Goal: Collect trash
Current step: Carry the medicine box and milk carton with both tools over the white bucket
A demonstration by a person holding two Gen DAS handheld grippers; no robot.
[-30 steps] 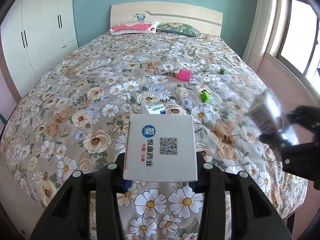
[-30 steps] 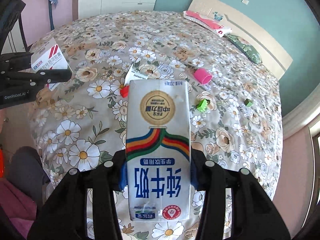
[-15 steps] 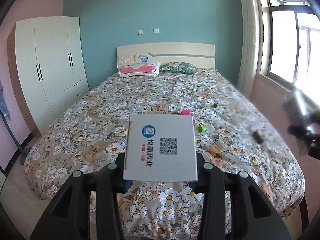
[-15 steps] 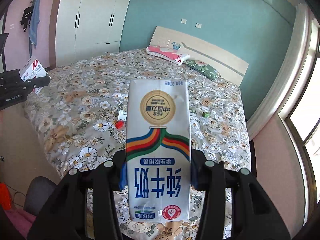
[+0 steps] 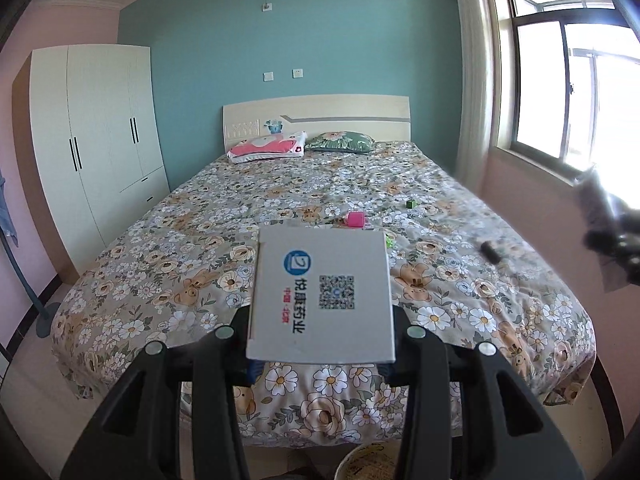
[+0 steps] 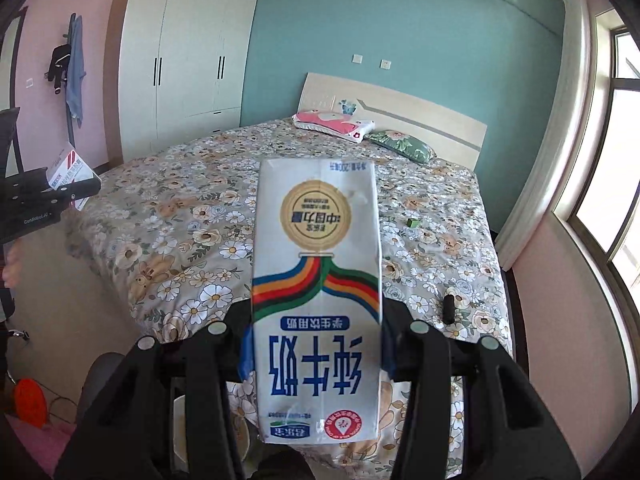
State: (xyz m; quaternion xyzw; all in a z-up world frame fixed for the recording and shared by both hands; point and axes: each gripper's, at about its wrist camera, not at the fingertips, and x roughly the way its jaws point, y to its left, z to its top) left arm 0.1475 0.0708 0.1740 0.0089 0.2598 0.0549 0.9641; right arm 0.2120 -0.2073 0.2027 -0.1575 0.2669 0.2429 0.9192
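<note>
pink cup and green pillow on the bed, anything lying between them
Left wrist view: only bare floral bedspread lies between the pink cup and the green pillow.

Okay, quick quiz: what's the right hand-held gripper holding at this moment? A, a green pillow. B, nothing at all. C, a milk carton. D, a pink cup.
C: the right hand-held gripper is clamped on a white milk carton with rainbow stripes, pressed between its fingers.
</note>
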